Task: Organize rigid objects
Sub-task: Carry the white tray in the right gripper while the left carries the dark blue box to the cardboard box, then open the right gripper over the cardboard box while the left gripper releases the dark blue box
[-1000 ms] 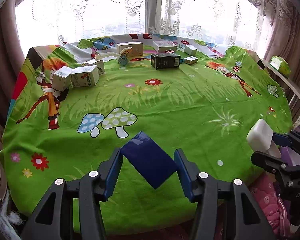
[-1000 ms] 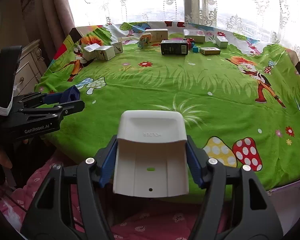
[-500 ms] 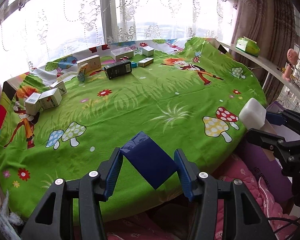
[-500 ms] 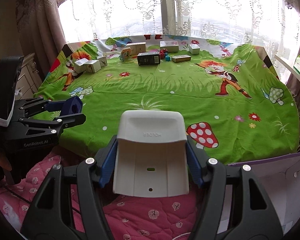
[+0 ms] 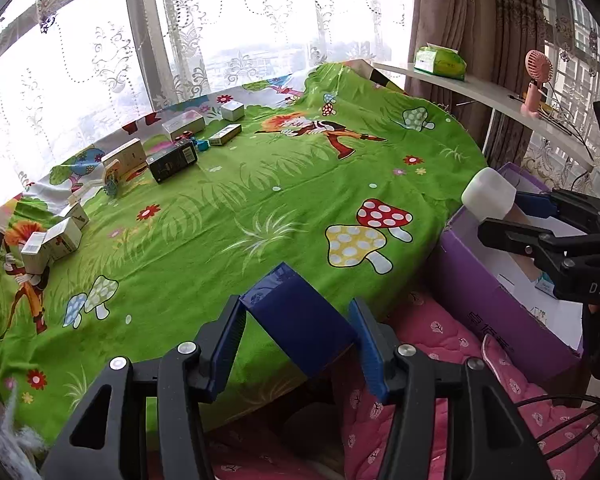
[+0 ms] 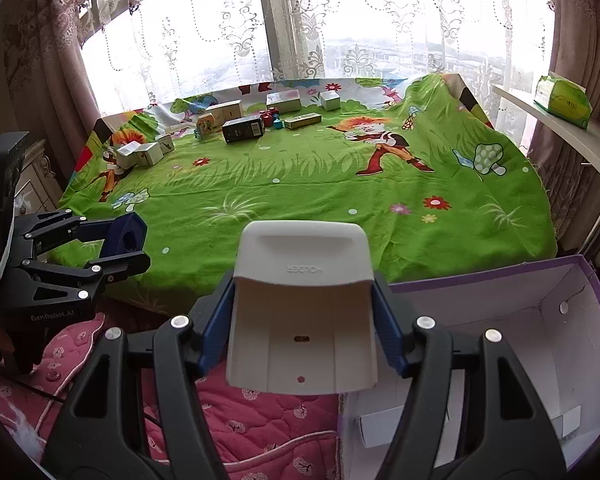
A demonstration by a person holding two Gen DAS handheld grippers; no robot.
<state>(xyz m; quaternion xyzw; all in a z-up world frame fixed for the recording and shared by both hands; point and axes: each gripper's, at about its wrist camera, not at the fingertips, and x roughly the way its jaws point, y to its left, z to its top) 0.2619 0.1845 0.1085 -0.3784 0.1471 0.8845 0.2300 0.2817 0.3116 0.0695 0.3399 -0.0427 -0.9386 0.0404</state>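
With the left gripper (image 5: 296, 340) clamped on a blue box (image 5: 300, 320) and the right gripper (image 6: 302, 336) clamped on a white holder (image 6: 302, 312), both beside the purple bin (image 6: 580, 280), depositing seems next: move over the bin, then release.

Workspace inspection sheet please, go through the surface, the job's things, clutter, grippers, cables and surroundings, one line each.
Surface: table under a green cartoon cloth, wrinkled at the right edge.
Job's things: dark blue box in the left gripper; white holder in the right gripper; open purple box beside the table.
Clutter: small cartons at far left; black box and other small boxes along the far edge.
Grippers: both shut on their loads, off the table's near edge.
Cables: black cables under the right gripper.
Surroundings: lace curtains, shelf with green tissue pack and pink fan, pink quilt below.
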